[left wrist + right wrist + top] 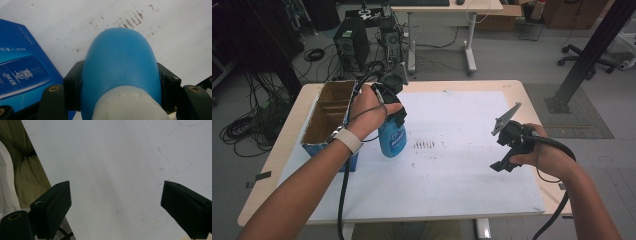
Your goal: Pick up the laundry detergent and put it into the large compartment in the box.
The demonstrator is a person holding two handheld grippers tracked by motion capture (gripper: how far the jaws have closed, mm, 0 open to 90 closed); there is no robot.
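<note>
Bottle grip status: left gripper [393, 117] has its jaws clamped on a blue spray bottle [392, 139], one pad on each flank of the body just under the white collar. In the left gripper view the blue dome of the bottle [121, 62] sits squarely between the two black pads [73, 86], with the whitish neck at the bottom of the frame. The bottle hangs roughly upright below the hand, base toward the white mat [452, 170]; can't tell from the high view whether the base touches the mat or sits just off it.

Location: bottle is over the left part of the mat, nearer the far-left corner of the table [512, 86] than the near edge. Just left of it stands an open cardboard box [328, 117] with blue lower sides, running along the table's left edge; its blue printed face [23, 75] shows right beside the bottle in the left gripper view. A patch of dark scuff marks [424, 145] lies on the mat just right of the bottle.

Right gripper [504, 155] is held above the right side of the mat, well apart from the bottle. Its jaws stand wide, nothing between them, with bare mat [120, 170] underneath.
</note>
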